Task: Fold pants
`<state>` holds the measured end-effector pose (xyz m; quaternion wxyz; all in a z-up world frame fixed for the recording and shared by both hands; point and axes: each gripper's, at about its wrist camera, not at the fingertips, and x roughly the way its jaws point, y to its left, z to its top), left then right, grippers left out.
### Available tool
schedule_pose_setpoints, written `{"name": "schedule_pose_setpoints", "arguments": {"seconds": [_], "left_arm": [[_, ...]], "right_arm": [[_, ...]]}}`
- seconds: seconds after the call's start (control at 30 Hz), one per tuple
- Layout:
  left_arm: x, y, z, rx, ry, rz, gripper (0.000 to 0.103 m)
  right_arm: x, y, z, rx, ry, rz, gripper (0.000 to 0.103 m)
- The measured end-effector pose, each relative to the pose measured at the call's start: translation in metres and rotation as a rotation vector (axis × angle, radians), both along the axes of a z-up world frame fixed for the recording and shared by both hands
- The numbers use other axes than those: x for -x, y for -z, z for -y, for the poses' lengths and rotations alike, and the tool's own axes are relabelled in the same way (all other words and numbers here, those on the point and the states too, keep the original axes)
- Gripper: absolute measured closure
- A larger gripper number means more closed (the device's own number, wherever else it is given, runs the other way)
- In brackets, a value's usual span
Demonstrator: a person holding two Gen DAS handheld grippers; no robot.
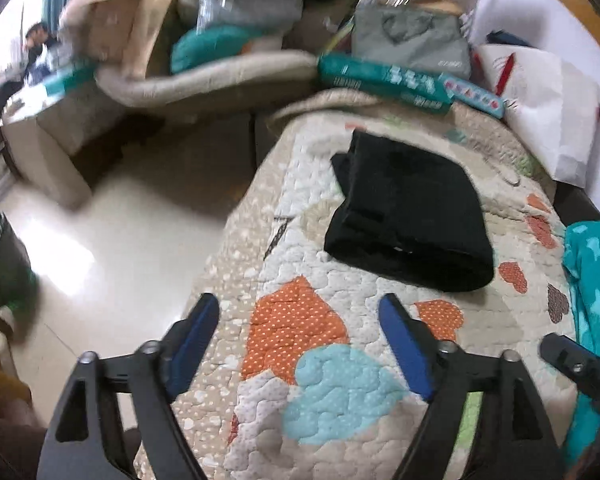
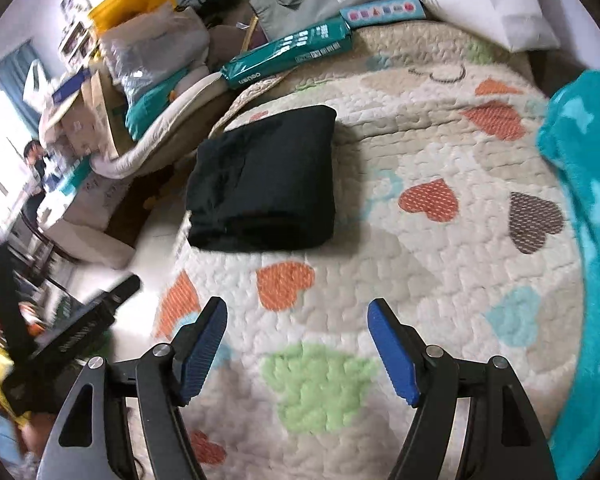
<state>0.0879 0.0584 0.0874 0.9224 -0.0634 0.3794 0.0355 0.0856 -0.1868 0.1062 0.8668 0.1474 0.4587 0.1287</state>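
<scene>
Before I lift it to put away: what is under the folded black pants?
The folded black pants lie directly on the heart-patterned quilt. Whatever sits beneath their folds is covered.

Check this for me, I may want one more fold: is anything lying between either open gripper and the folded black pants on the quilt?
Nothing visible. Only bare heart-patterned quilt separates the right gripper and the left gripper from the folded black pants.

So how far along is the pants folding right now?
Looks finished: the black pants lie as a compact folded bundle on the quilt. Nothing is in hand; the left gripper and right gripper have open, empty jaws. Nothing obvious remains.
</scene>
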Motion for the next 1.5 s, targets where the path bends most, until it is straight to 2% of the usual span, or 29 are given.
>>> {"name": "schedule_pose_setpoints", "arguments": {"seconds": [0.1,0.17,0.37,0.57,0.8,1.33,1.43,1.5], "left_arm": [[0.009,-0.001,0.008,-0.070,0.030,0.056,0.018],[0.007,0.001,0.014,-0.097,0.048,0.058,0.018],[-0.006,0.015,0.020,-0.044,0.088,-0.034,0.018],[-0.014,0.032,0.021,0.003,0.093,-0.120,0.018],[-0.017,0.040,0.021,0.033,0.088,-0.160,0.018],[-0.015,0.035,0.025,-0.013,0.090,-0.120,0.018],[-0.011,0.029,0.025,-0.039,0.074,-0.079,0.018],[-0.003,0.017,0.026,-0.082,0.051,-0.004,0.018]], "right_arm": [[0.003,0.001,-0.015,0.091,-0.020,0.037,0.025],[0.000,0.003,-0.017,0.110,-0.028,0.044,0.025],[-0.004,0.019,-0.022,0.146,-0.041,0.024,0.024],[-0.014,0.033,-0.015,0.111,-0.020,-0.017,0.024],[-0.017,0.039,-0.015,0.084,-0.013,-0.039,0.024],[-0.016,0.039,-0.016,0.081,-0.016,-0.039,0.023],[-0.016,0.038,-0.017,0.081,-0.014,-0.032,0.023],[-0.015,0.033,-0.017,0.095,-0.010,-0.015,0.023]]}}
